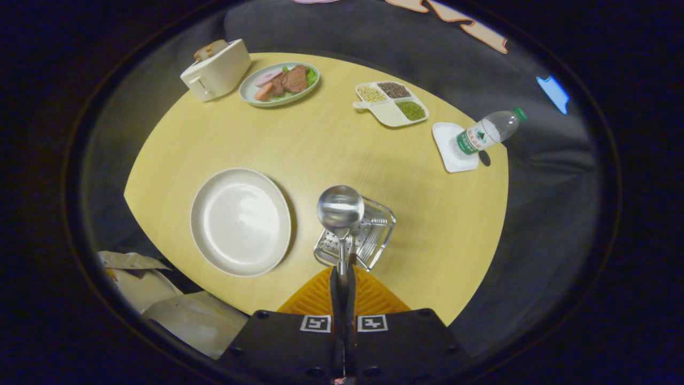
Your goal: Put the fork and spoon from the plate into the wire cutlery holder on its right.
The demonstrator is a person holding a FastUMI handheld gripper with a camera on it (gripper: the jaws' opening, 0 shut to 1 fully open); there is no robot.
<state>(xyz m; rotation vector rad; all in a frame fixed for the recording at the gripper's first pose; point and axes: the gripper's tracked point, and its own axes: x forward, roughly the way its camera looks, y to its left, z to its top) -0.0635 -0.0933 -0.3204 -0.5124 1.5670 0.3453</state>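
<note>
Claw (342,270) pinches spoon (340,209) above wire holder (374,235) — beside plate (240,221).

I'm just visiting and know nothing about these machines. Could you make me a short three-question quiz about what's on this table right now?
1. True or false: the white plate has a fork lying on it.
2. What is the gripper holding? A) bottle B) spoon C) toaster
3. Fill in: the spoon is held above the wire ____, to the plate's right.

Key:
1. False; the plate is bare.
2. B; the fingers are closed on the spoon's handle, bowl pointing away.
3. Holder.

Farther off stand a toaster, a food plate, a divided tray and a water bottle.
</note>
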